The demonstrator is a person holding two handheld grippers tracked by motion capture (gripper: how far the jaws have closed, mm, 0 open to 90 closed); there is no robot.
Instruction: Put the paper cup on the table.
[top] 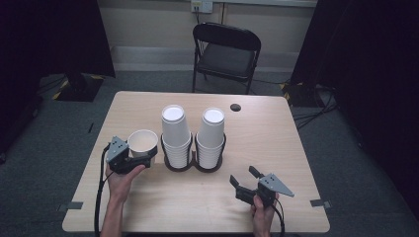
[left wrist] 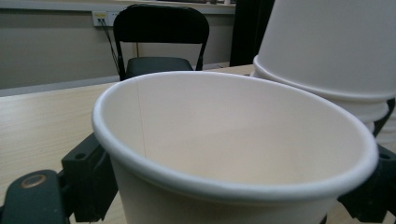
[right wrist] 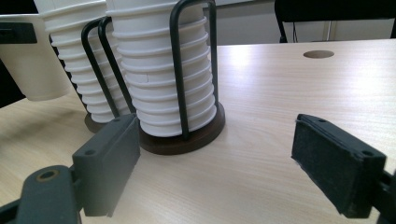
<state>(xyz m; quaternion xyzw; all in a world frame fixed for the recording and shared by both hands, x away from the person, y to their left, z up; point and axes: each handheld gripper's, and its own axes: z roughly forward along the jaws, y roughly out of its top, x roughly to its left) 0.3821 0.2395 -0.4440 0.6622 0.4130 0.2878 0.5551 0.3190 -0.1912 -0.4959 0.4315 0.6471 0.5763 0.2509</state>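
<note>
dim room in the high view, corners falling to near black, soft light from above on the pale table (top: 276, 143). the stacked cups (top: 176, 129) cast faint shadows. up close, the held cup's (left wrist: 233, 154) rim is soft, and the right gripper's pads (right wrist: 338, 163) blur at the edge.

wooden table (top: 276, 143) bears two cup holders (top: 177, 165) with stacks.

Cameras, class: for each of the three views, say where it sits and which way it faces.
High view: above the table, looking forward and down; forearms, left gripper, right gripper.
Left gripper view: on the left gripper, facing the chair; jaws grip the cup.
Right gripper view: low, facing the stacks; open jaws.
Shared: all show cup and stacks.
</note>
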